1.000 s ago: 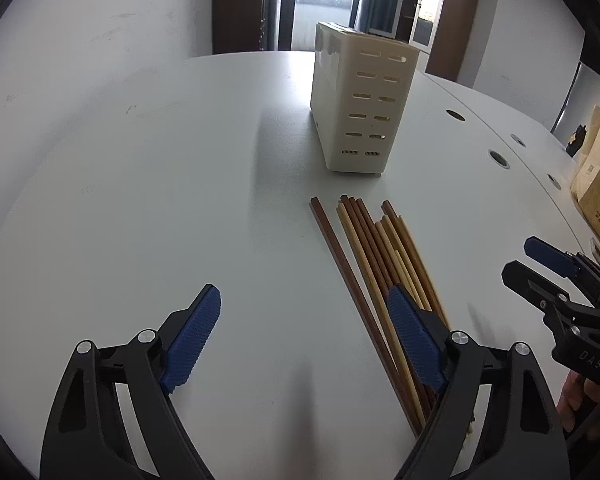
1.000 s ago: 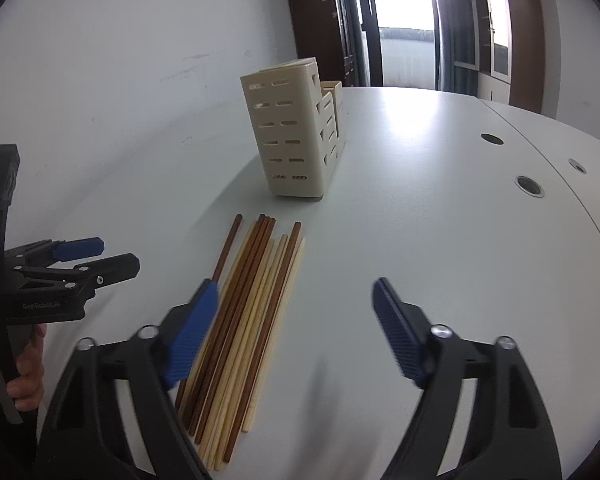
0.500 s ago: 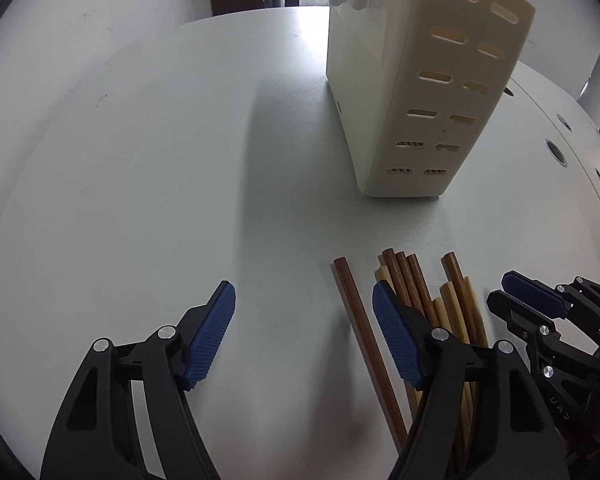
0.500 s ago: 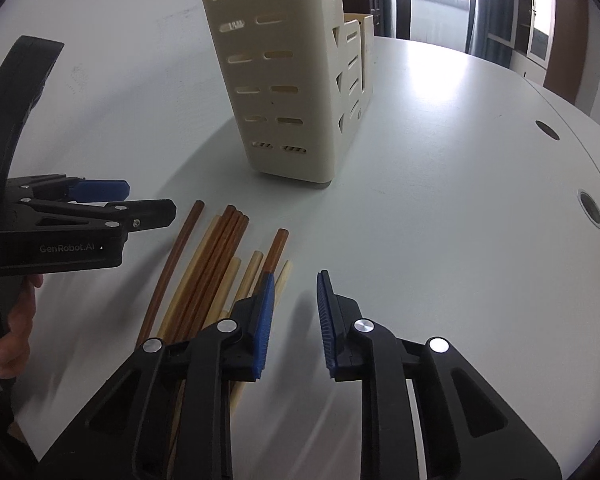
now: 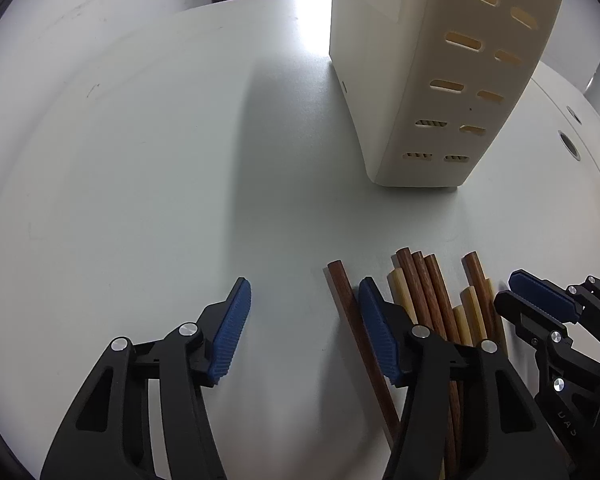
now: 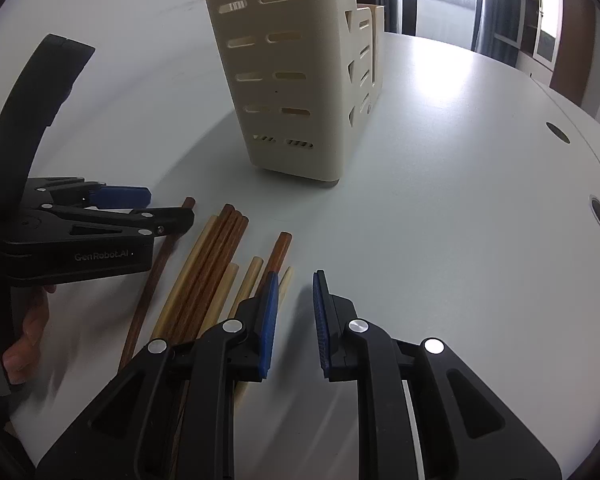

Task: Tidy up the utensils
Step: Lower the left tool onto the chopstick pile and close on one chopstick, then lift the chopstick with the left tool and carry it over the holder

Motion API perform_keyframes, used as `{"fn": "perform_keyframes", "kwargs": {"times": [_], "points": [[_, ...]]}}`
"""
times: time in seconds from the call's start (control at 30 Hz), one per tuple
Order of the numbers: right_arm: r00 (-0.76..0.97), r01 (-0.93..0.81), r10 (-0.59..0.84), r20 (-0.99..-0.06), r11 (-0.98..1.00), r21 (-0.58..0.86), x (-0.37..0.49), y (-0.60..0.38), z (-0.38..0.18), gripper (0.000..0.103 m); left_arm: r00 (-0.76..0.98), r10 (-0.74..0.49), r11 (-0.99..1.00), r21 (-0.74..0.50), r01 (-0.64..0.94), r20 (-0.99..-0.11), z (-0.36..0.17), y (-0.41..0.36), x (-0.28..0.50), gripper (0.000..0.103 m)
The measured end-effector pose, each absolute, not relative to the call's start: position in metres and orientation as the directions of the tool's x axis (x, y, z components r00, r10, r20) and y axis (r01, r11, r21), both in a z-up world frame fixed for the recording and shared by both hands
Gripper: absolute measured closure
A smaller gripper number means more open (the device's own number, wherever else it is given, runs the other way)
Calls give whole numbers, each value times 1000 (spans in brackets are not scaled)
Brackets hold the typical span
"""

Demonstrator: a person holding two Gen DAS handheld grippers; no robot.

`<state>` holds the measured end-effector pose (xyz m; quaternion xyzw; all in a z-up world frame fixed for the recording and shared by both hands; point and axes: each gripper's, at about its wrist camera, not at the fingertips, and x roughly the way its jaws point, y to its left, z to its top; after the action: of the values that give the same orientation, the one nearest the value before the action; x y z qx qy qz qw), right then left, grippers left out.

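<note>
Beside the holder (image 5: 440, 80), chopsticks (image 5: 428, 292), left gripper (image 5: 304, 320) closing, apart, right gripper (image 6: 294, 312) seemingly empty, narrowly apart.

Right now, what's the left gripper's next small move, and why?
Probably slide the left gripper sideways towards the bundle so the lone dark chopstick sits between its pads. Its jaws have just been closing on bare table, and that stick lies just outside one pad.

Your left wrist view looks steeply down along its fingers, close over the table (image 5: 140, 160); your right wrist view does likewise from the other side; both share the chopsticks (image 5: 432, 292) (image 6: 220, 248) and cream holder (image 5: 440, 80) (image 6: 296, 80).
</note>
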<state>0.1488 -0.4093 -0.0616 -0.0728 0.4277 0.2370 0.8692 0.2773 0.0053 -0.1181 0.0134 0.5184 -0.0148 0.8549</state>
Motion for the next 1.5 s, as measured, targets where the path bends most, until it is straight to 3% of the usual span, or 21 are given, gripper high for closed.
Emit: {"fn": "perform_keyframes", "kwargs": {"times": [0.17,0.3,0.4,0.47,0.67,0.9,1.1,1.27,1.5], "points": [[519,-475,350,-780,876,77,147,-408,-63,85,471,-8,999,15,44,-882,-114,1,274,68],[522,-477,334,-785,877,56,149,-406,-63,85,480,1,999,26,47,-877,-118,-6,269,90],[529,-481,324,-784,876,38,149,-405,-64,85,484,-4,998,23,51,-875,-115,-12,264,92],[532,-489,331,-779,872,36,150,-403,-64,93,484,-14,999,13,52,-875,-114,-9,271,94],[518,-497,436,-736,853,156,154,-416,-58,98,474,-87,996,-63,66,-876,-112,-5,266,96],[577,-555,646,-499,759,341,138,-452,-2,98,542,-174,985,-138,107,-822,-72,-3,244,96],[622,-622,724,-299,688,375,117,-473,43,98,615,-238,971,-184,151,-752,-24,-2,217,96],[648,-624,715,-263,696,355,116,-467,62,98,661,-229,973,-149,177,-714,5,-8,209,96],[702,-651,701,-124,703,288,116,-461,100,98,754,-255,967,-161,198,-605,62,-12,205,96]]}}
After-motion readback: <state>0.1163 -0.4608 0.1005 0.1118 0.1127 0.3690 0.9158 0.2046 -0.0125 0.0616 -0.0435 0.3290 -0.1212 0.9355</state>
